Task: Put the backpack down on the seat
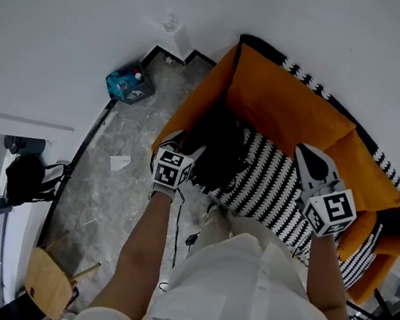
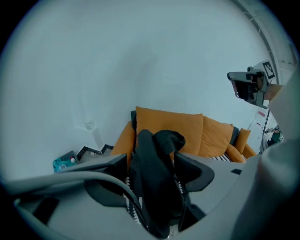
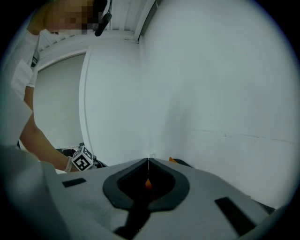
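Observation:
A black backpack (image 1: 221, 150) sits on the striped seat (image 1: 279, 188) at the left end of an orange sofa (image 1: 204, 95). My left gripper (image 1: 185, 146) is right at the bag's near side. In the left gripper view the left gripper (image 2: 151, 159) stands open wide, and the backpack's top (image 2: 157, 187) rises between the jaws without being squeezed. My right gripper (image 1: 303, 149) hovers over the seat to the right, apart from the bag. In the right gripper view the right gripper (image 3: 148, 162) is shut with nothing in it and points at the white wall.
Orange back cushions (image 1: 290, 106) line the sofa. On the marble floor lie a blue packet (image 1: 127, 84), a scrap of paper (image 1: 119, 162) and a cable (image 1: 190, 238). A wooden chair (image 1: 48, 282) and a black bag (image 1: 26, 177) stand at the left.

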A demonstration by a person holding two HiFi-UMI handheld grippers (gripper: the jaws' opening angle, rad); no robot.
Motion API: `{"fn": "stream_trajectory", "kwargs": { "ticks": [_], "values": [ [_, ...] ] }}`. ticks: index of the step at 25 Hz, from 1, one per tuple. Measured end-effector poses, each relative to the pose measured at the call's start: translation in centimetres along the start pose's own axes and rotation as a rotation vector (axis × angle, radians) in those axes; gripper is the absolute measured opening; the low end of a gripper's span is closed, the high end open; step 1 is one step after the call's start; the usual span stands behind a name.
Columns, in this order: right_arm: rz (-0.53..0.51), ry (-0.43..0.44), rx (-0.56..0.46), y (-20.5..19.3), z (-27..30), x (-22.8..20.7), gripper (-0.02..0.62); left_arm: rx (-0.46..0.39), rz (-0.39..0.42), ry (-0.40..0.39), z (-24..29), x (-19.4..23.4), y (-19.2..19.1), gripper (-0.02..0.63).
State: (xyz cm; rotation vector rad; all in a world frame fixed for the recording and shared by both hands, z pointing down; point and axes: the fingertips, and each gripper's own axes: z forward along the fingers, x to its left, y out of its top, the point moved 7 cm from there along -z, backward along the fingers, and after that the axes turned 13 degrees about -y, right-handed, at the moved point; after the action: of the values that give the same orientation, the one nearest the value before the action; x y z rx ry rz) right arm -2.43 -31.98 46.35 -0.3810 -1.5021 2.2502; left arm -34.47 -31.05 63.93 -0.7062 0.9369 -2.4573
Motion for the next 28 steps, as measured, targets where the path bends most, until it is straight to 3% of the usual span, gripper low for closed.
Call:
{"fn": "stream_trajectory", "kwargs": {
  "ticks": [7,15,19,28],
  "values": [
    [-0.003,0.022,-0.017,0.2,-0.4,0.7,0.018,-0.092,0.046,0.035,-3.6,-0.9,1.6,0.321],
    [-0.003,0.038,-0.044,0.8,-1.1,1.0,0.018,-0.279,0.048,0.035,-7.7,-3.1,5.2,0.319],
    [-0.001,0.043,-0.057,1.2,-1.4,1.2,0.018,-0.375,0.095,0.033,-10.1,-4.9,7.3,0.314],
    [0.004,0.049,-0.081,1.7,-2.4,1.0,0.018,-0.593,0.203,0.034,-15.8,-9.5,11.6,0.139]
  ]
}}
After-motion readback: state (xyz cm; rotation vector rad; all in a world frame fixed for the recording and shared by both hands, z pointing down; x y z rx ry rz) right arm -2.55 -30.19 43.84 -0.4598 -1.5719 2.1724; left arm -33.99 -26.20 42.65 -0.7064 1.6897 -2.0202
